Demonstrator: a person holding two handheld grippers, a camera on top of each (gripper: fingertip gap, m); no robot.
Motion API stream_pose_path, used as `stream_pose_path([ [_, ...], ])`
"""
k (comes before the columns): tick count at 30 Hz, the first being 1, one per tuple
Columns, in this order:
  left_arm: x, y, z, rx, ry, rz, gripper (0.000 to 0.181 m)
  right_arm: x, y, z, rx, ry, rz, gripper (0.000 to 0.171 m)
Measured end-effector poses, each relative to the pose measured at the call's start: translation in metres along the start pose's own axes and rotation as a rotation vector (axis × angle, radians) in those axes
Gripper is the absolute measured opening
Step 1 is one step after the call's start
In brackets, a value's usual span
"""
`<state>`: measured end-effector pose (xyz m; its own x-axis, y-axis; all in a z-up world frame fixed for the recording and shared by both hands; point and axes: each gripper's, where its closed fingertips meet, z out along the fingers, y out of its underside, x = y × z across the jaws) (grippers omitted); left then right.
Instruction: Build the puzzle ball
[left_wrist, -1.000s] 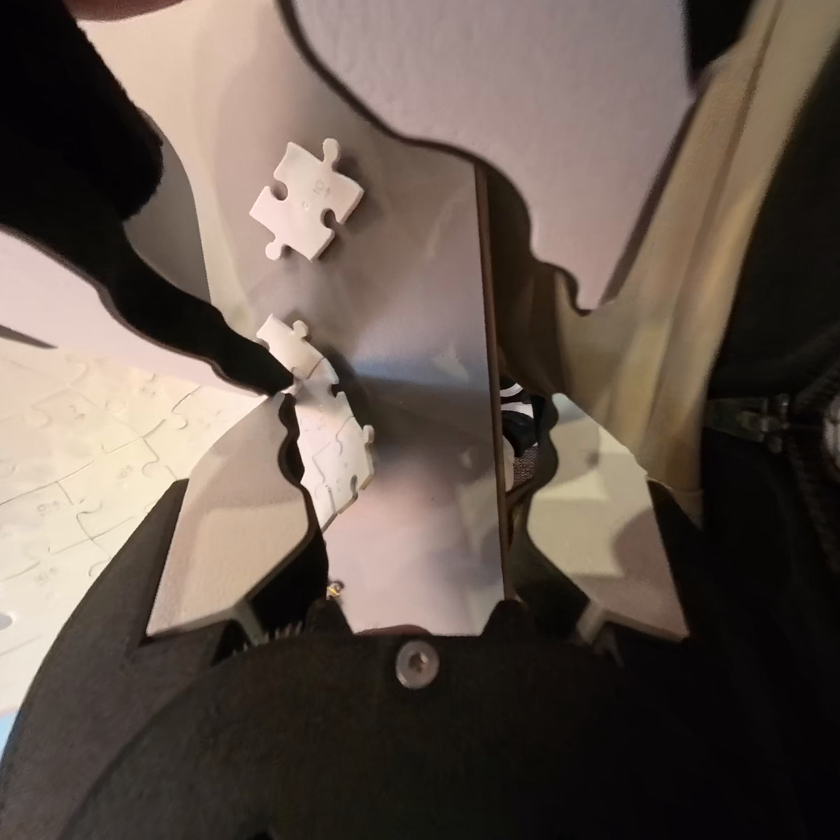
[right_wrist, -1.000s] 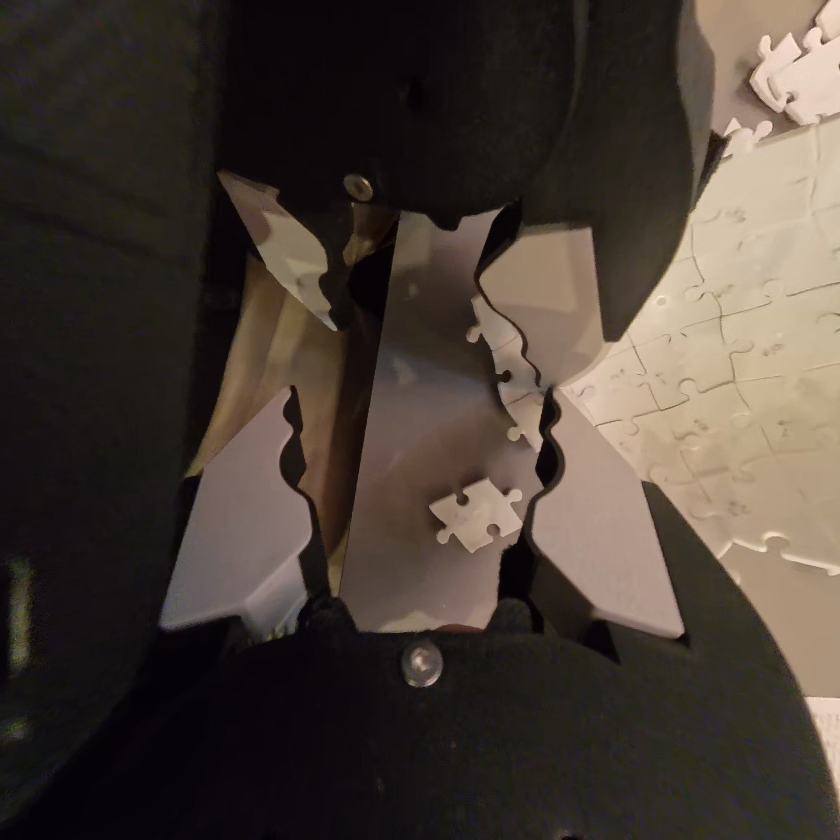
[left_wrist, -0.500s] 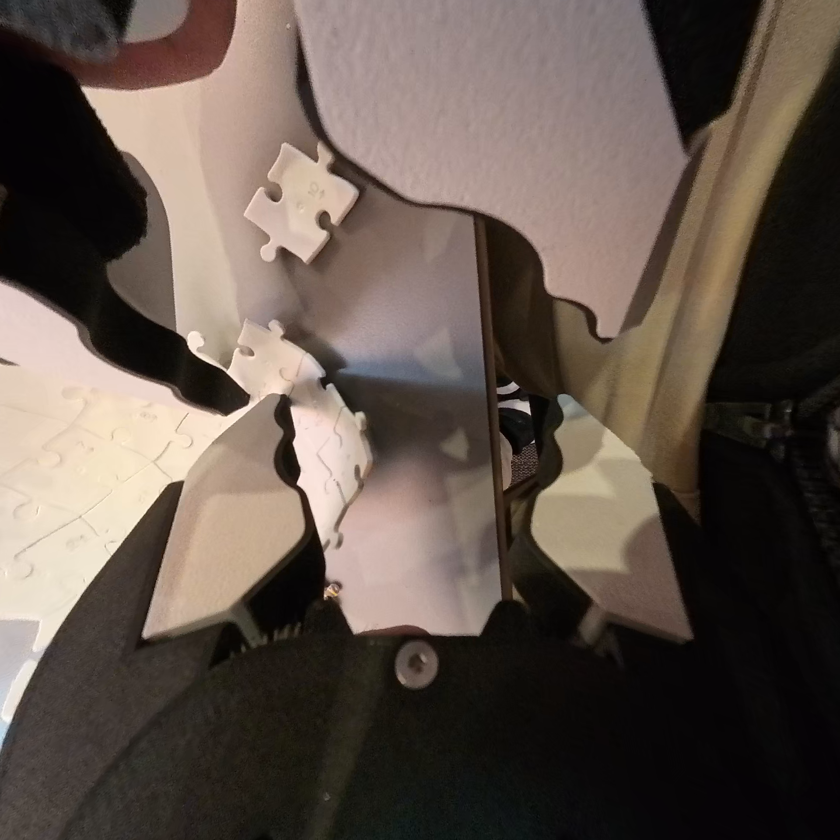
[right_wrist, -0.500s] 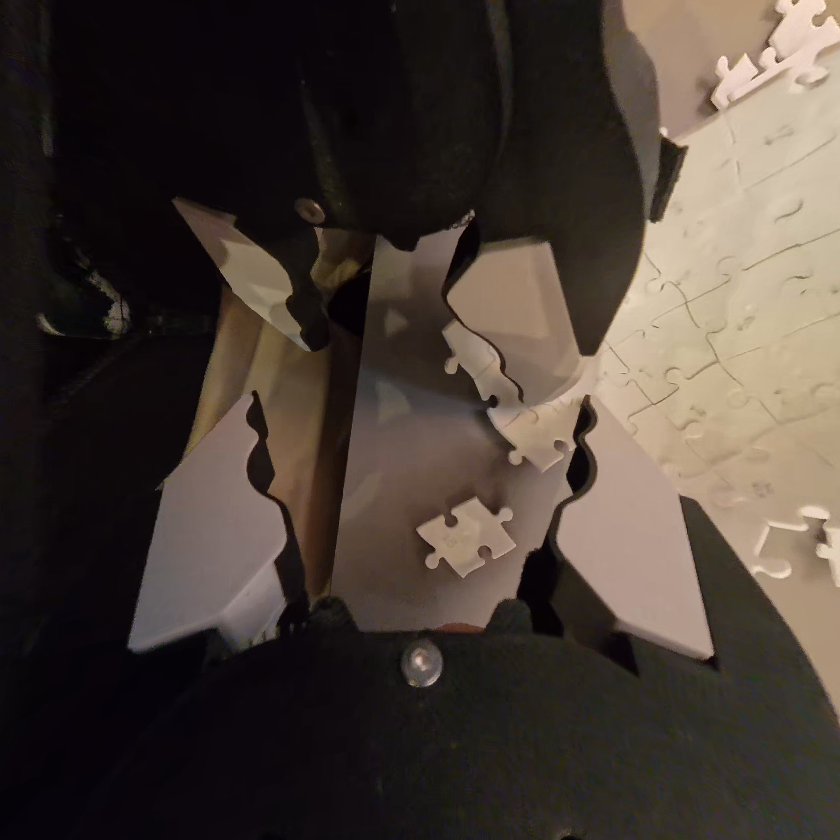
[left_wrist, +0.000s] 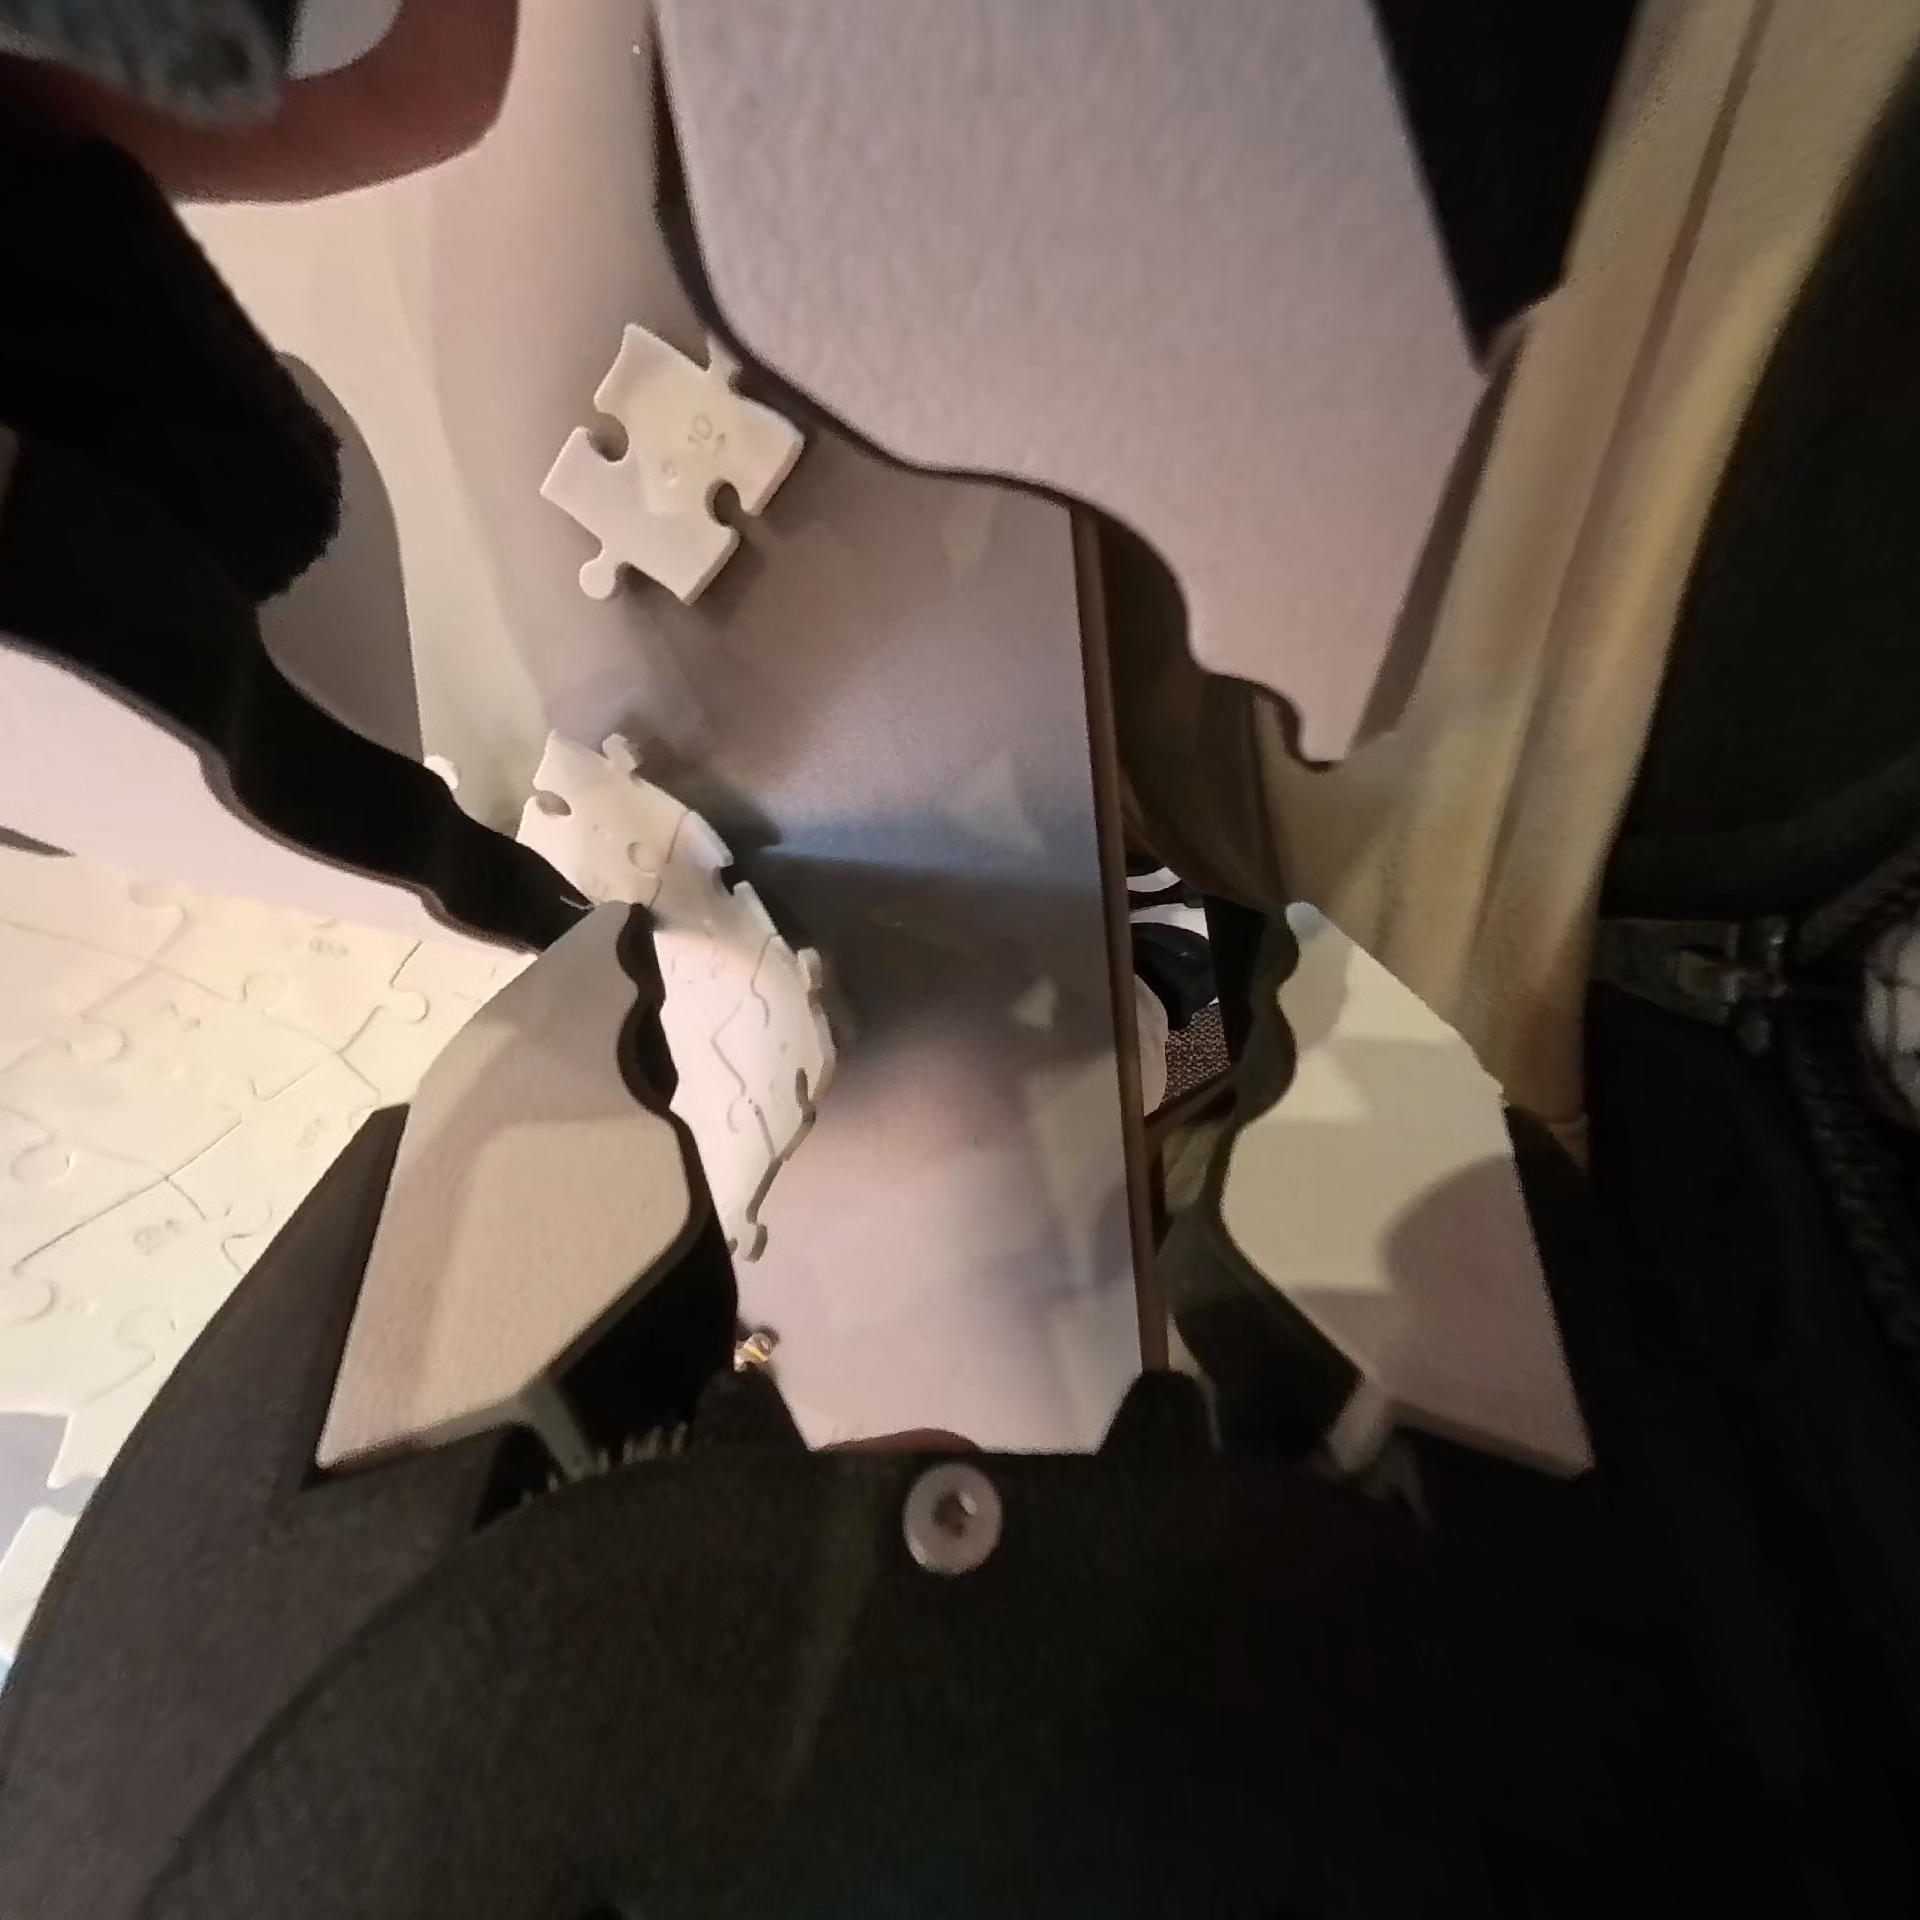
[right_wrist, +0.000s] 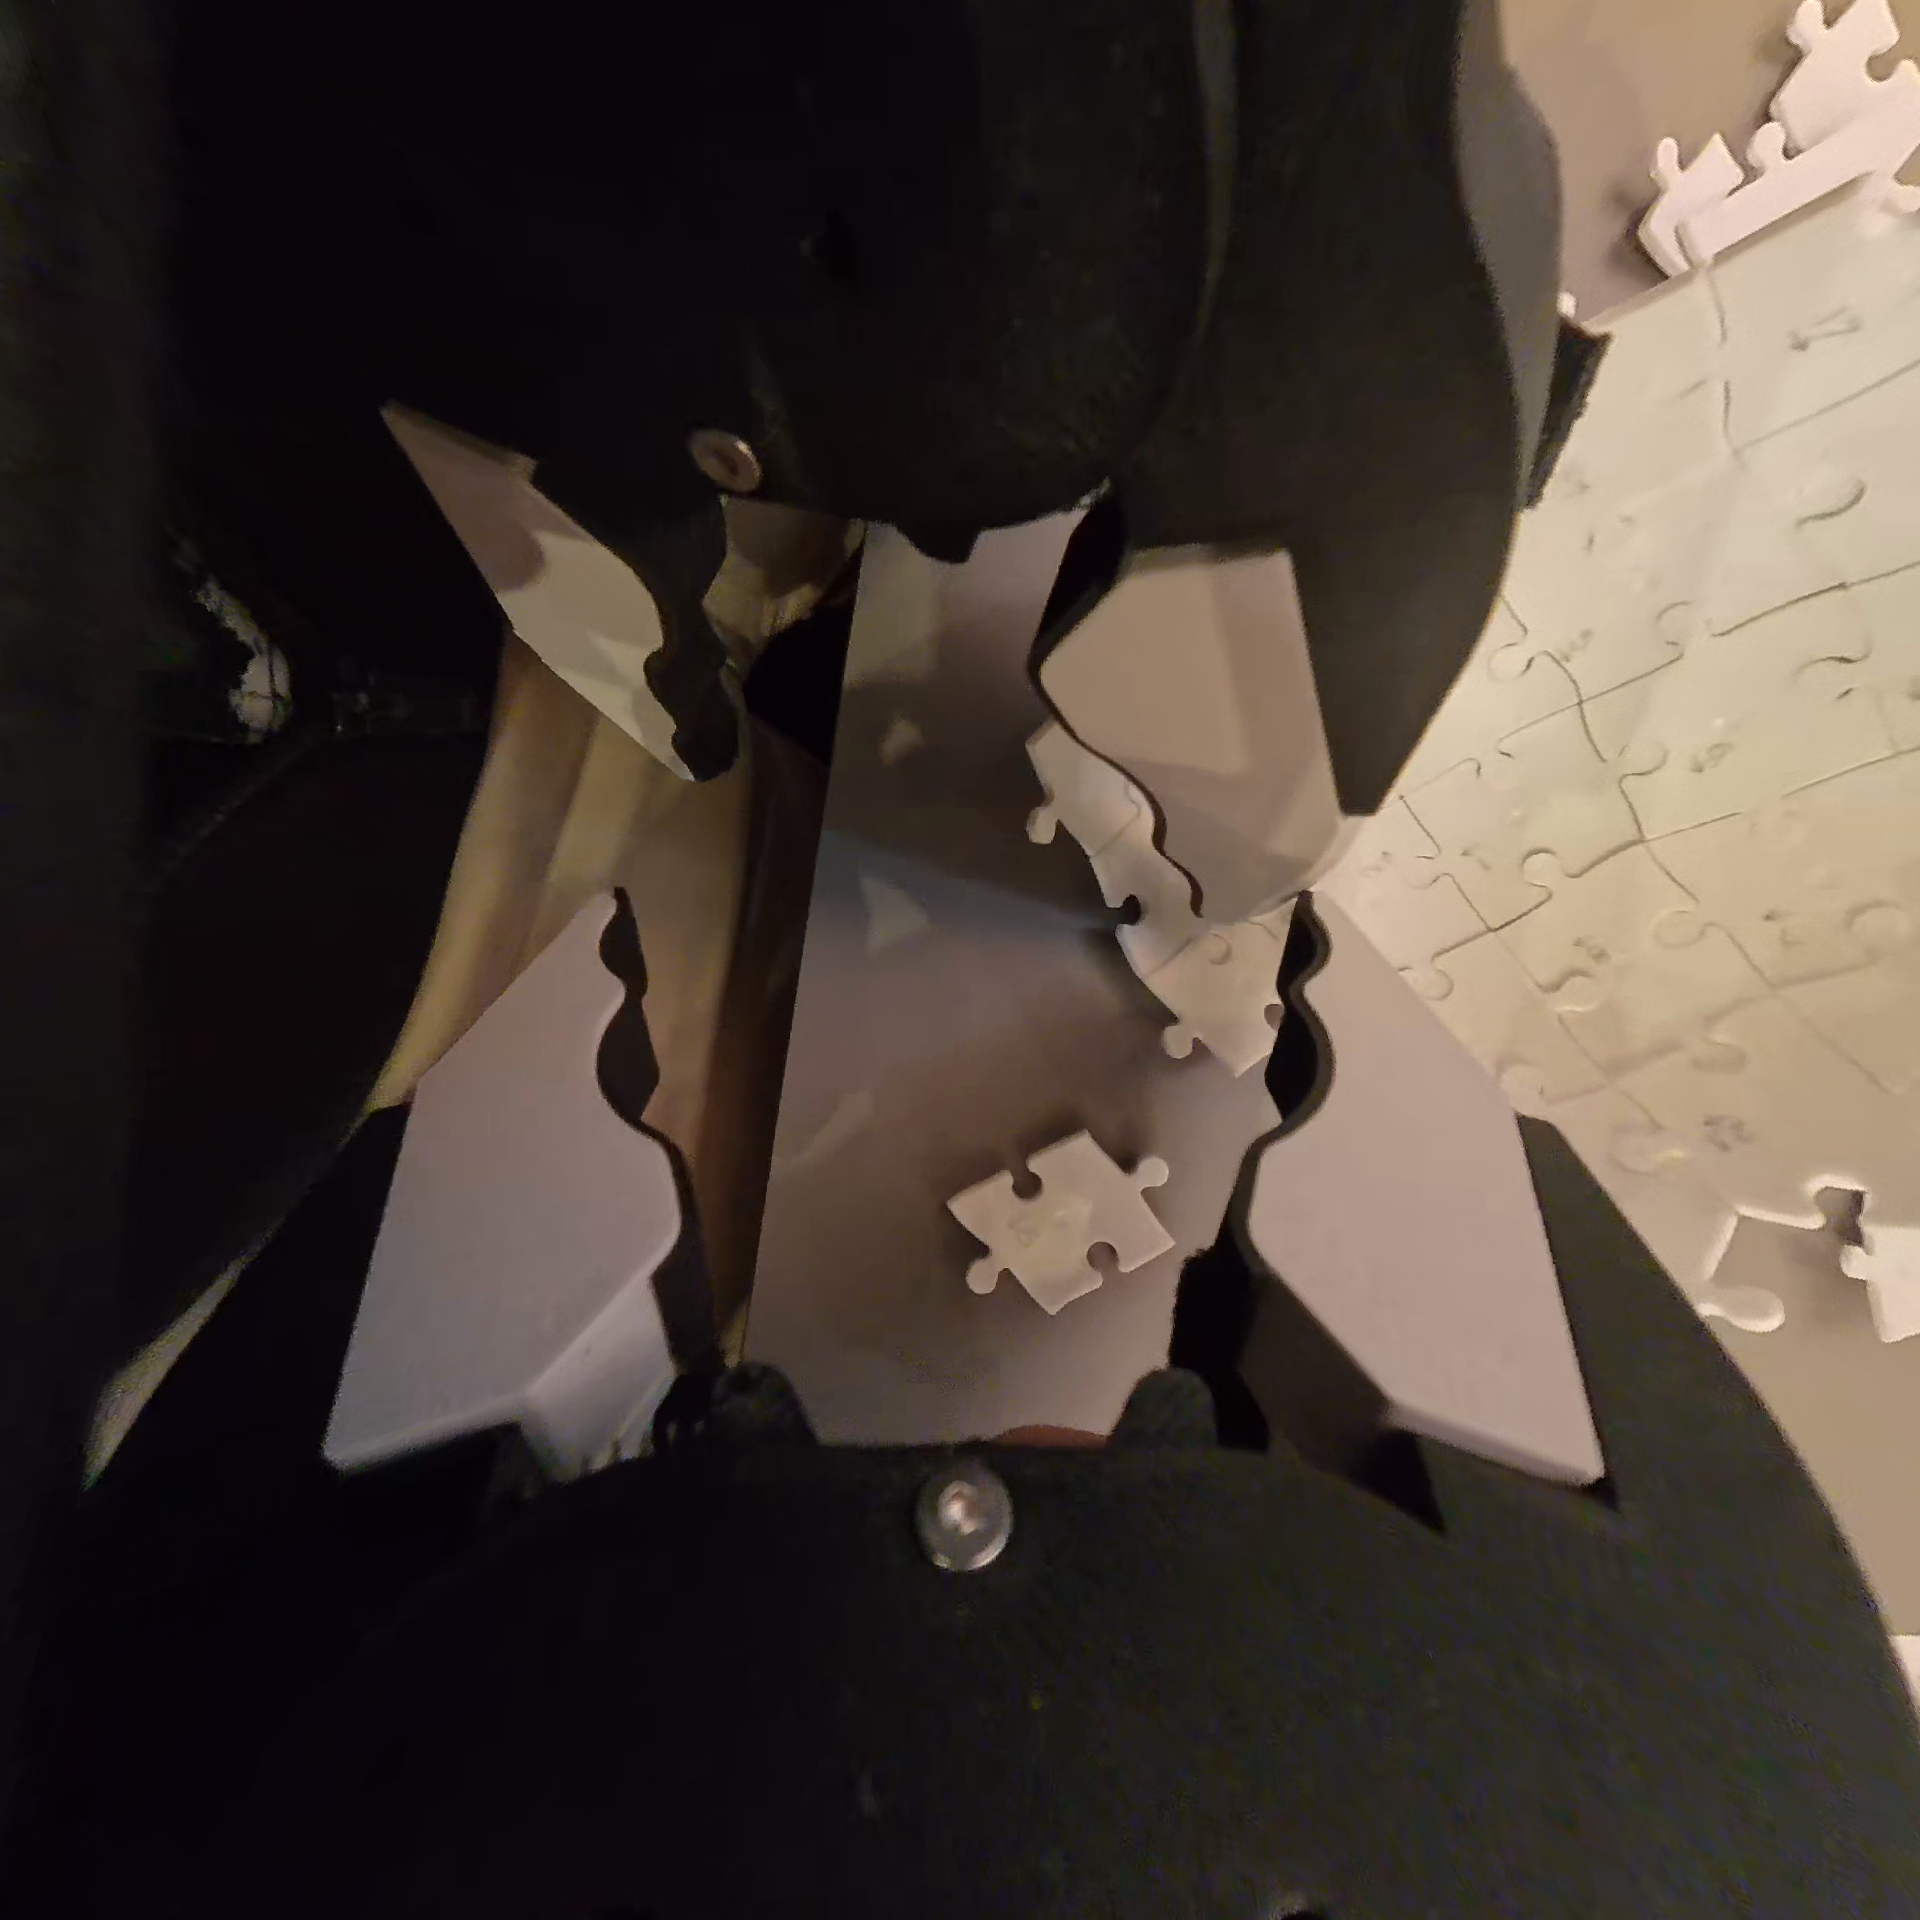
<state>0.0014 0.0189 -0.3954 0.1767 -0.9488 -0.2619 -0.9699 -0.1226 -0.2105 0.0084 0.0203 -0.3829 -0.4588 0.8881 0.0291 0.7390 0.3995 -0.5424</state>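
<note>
The part-built puzzle ball (left_wrist: 156, 1060) is a curved white sheet of joined pieces at the left of the left wrist view and the right of the right wrist view (right_wrist: 1662, 852). Its rim pieces (left_wrist: 738, 987) jut onto the grey table. My left gripper (left_wrist: 956, 914) is open, its left finger (left_wrist: 520, 1195) resting against the rim. My right gripper (right_wrist: 956, 914) is open and faces the left one, its right finger (right_wrist: 1403, 1195) touching the same rim (right_wrist: 1216, 987). One loose white piece (left_wrist: 675, 478) lies on the table between the right gripper's fingers (right_wrist: 1060, 1236).
The grey table's front edge (left_wrist: 1112, 935) runs close by, with a person's dark and beige clothing (left_wrist: 1714, 935) beyond it. More loose white pieces lie at the far right (right_wrist: 1818, 135) and near right (right_wrist: 1818, 1268) of the right wrist view. Both grippers' tips are close together, under 4 cm apart. About 6 cm separates my right fingertips from the loose white piece (left_wrist: 675, 478). Seen from the right wrist view (right_wrist: 1059, 1214) as well.
The two grippers have shifted while staying open and tip to tip. More of the ball's rim pieces now shows between them, and the right gripper fills more of the left wrist view.
</note>
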Motion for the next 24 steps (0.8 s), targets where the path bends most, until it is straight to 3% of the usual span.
stream_pose_path([
  [7, 0.0004, 0.0001, 0.0001, -0.003, 0.005, -0.003, 0.108, 0.0030, -0.0033, -0.0028, 0.006, -0.031, 0.067, 0.115],
  [12, -0.0005, 0.0002, 0.0001, 0.004, 0.004, -0.005, 0.107, 0.0012, -0.0052, -0.0052, 0.020, -0.056, 0.094, 0.122],
  [24, -0.0009, 0.0000, 0.0007, 0.003, 0.004, -0.001, 0.108, 0.0022, 0.0000, -0.0015, -0.065, -0.043, 0.017, 0.122],
])
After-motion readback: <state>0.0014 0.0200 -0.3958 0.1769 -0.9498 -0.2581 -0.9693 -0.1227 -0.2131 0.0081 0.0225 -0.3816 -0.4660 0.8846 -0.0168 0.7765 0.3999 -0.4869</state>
